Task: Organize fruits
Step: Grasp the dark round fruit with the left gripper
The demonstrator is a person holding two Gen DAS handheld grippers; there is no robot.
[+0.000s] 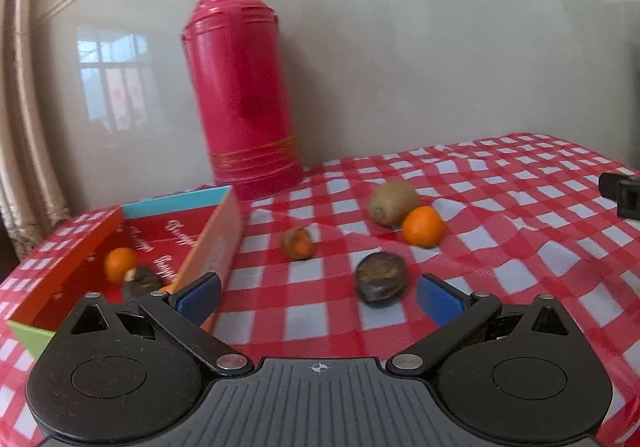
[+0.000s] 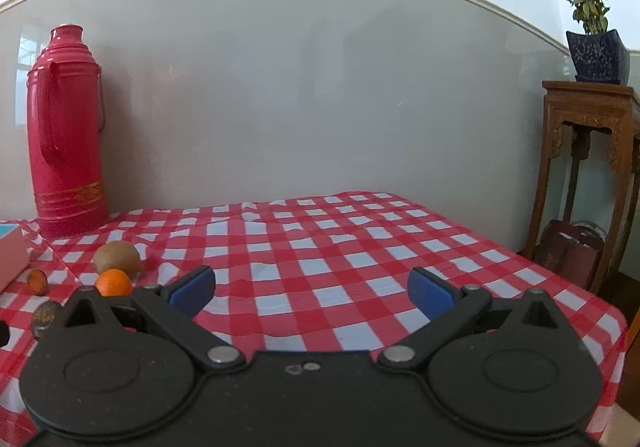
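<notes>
both black two-finger grippers hang over the red-and-white checked tablecloth (image 2: 360,247), blue pads spread wide, nothing between them: the left gripper (image 1: 318,293) and the right gripper (image 2: 312,287). just ahead of the left one lies a dark, wrinkled round fruit (image 1: 380,284). left of that fruit stands an open red cardboard box (image 1: 192,223) holding a small orange (image 1: 120,264) and another dark fruit (image 1: 142,281). beyond it lie a brown-orange fruit (image 1: 298,243), a second orange (image 1: 423,226) touching a fuzzy brown kiwi (image 1: 392,202), and a tall crimson thermos flask (image 1: 240,87).

Kiwi (image 1: 393,202) touching orange (image 1: 423,226) — tablecloth
</notes>
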